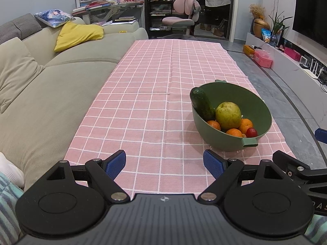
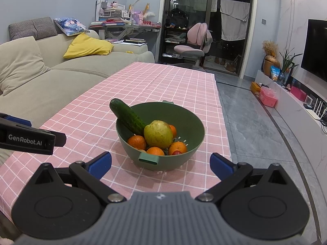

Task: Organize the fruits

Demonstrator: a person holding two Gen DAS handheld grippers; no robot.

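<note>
All produce in view sits inside the green colander bowl (image 2: 160, 140), which stands on the pink checked tablecloth (image 1: 147, 94) toward the table's right edge, at the near end. Contents: a cucumber (image 2: 127, 116) leaning on the far-left rim with its tip above it, a large yellow-green pear (image 2: 158, 134) at the centre, several mandarins (image 2: 155, 151) around it, and a small red cherry tomato (image 1: 251, 132) by the near rim. The rest of the cloth is bare.

The right gripper (image 2: 160, 161) hangs just short of the bowl's near handle (image 2: 148, 159), its blue pads spread wide with nothing between them. The left gripper (image 1: 164, 163) is likewise spread and holds nothing; it hovers over bare cloth near the front edge, with the bowl ahead and to its right.

Assessment: this layout fits either fruit gathered into the bowl as the task wants, or a full bowl awaiting sorting onto the cloth; the views do not settle which, so no move is prescribed.

For any handling here:
- The pear is wide and smooth; the jaws need nearly full spread, centred.
- The cucumber is propped, not seated, and may tip out if the rim is nudged.
- The mandarins are packed under the pear; disturbing one may shift the pile.
- The bowl looks light and could slide on the cloth.
</note>
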